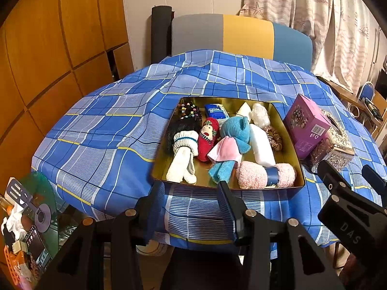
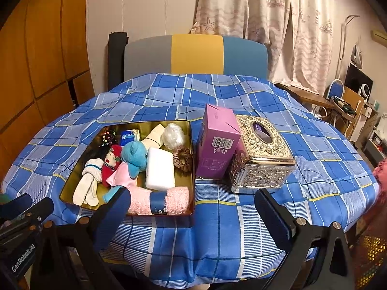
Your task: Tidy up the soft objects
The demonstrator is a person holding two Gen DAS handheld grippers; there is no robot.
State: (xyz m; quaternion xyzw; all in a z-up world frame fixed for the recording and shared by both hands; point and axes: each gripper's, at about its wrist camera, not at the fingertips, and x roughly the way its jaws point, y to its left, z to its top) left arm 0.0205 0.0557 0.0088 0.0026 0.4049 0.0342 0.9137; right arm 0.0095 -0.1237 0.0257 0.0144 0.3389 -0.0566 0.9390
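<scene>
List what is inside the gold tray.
In the gold tray: white socks, red doll, blue teddy, white block, pink towel roll, brown scrunchie, blue packet. Whatever lies beneath them is covered.

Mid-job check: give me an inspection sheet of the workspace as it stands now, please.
Surface: table under a blue plaid cloth, wrinkled.
Job's things: gold tray holding white socks, red doll, blue teddy, white pad, pink towel, brown scrunchie.
Clutter: purple box leaning against ornate tissue box, right of the tray.
Grippers: left gripper and right gripper both open, empty, at the near table edge.
Cables: nothing seen.
Surroundings: striped chair, curtain.
</scene>
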